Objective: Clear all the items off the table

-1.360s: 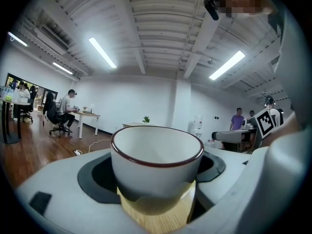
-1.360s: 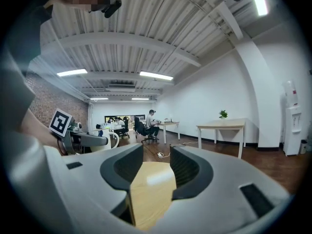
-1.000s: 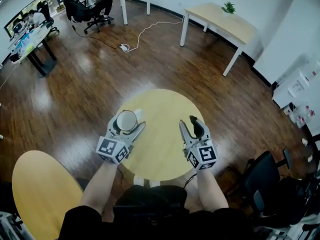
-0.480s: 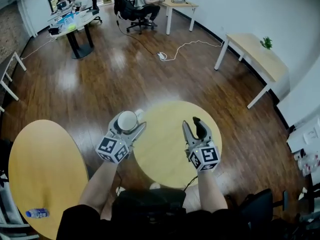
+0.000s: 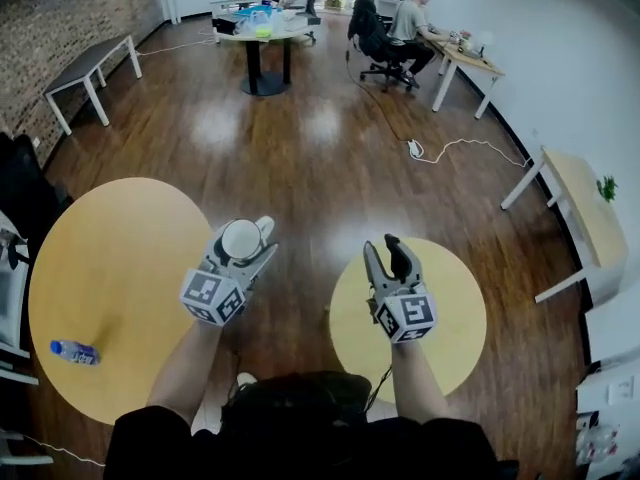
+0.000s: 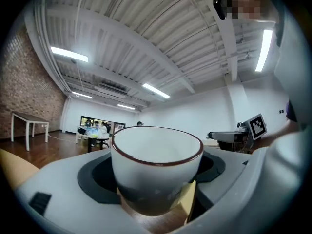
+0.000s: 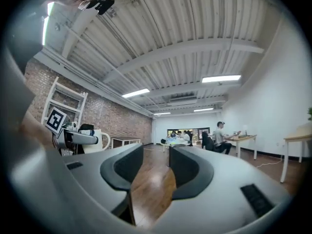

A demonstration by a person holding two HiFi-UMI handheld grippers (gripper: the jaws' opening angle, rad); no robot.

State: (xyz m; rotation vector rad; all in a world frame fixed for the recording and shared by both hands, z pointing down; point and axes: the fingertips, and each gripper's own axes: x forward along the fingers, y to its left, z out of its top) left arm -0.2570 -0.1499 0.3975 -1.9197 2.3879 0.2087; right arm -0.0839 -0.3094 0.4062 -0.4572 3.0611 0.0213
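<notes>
The white cup (image 6: 156,167) sits upright, clamped in the jaws of the left gripper (image 5: 241,244), in the air over the wood floor just beside the large round table (image 5: 110,258), where a bottle (image 5: 75,351) lies. The right gripper (image 5: 385,253) hangs over the small round table (image 5: 450,338), jaws partly apart and empty. This looks like the carrying step; next the cup needs a level set-down before the jaws let go.

left gripper (image 6: 158,199) | fingers (image 6: 63,184) clamp white cup (image 6: 156,167); upright
</notes>
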